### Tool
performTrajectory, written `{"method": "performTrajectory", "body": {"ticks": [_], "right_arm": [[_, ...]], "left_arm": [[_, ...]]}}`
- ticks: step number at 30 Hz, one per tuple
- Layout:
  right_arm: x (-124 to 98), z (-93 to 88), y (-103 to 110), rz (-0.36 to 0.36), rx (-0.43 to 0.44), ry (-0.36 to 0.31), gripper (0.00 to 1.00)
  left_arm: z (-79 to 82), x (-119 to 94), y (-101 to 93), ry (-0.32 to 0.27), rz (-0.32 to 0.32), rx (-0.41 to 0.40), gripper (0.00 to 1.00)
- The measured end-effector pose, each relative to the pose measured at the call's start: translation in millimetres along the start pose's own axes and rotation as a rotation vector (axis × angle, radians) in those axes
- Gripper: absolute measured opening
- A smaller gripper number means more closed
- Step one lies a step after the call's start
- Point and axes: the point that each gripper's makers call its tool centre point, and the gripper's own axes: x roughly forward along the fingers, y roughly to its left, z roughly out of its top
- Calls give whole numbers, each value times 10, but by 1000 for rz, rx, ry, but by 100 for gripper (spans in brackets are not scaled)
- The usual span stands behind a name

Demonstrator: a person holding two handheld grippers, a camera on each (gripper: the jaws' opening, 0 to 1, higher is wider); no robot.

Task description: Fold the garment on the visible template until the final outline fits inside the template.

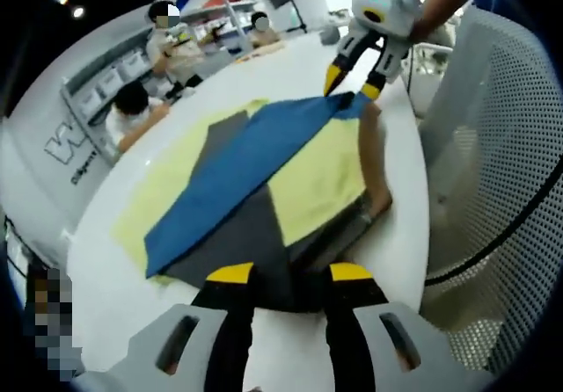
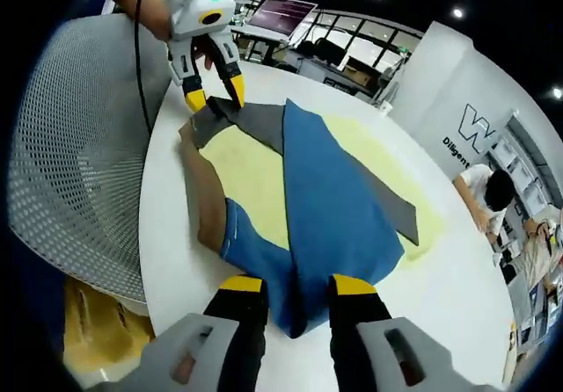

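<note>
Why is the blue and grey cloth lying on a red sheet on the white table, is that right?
Not red: the sheet under the blue and grey cloth is pale yellow, as the right gripper view shows. It does lie on the white table.

left hand-held gripper (image 1: 290,273) parted, right hand-held gripper (image 2: 297,284) parted

A white round table (image 1: 106,295) fills the middle. A white mesh chair (image 1: 501,172) stands at right of the left gripper view. Upper left: a white wall (image 1: 62,137) with dark lettering, shelves (image 1: 114,80), seated people (image 1: 132,111), ceiling spotlights (image 1: 77,11). Windows (image 2: 352,54) run along the top of the right gripper view.
</note>
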Motion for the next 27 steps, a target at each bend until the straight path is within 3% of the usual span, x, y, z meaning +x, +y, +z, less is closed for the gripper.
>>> {"method": "performTrajectory", "body": {"ticks": [3,7,19,22,24,27], "right_arm": [[-12,-3,26,9,6,5,1],[-9,-22,23,9,36,6,0],[2,-49,-38,32,221,-25,0],[4,-56,-31,33,224,-26,0],[18,-69,-32,34,223,-25,0],[21,-70,-33,34,221,-25,0]], "left_arm": [[-10,11,-48,0,-15,12,8],[-35,24,-69,7,-25,18,2],[-15,33,-12,3,-33,-60,2],[38,-3,25,-17,-11,-49,2],[67,-23,78,-27,19,-21,4],[71,-36,107,-32,38,-6,21]]}}
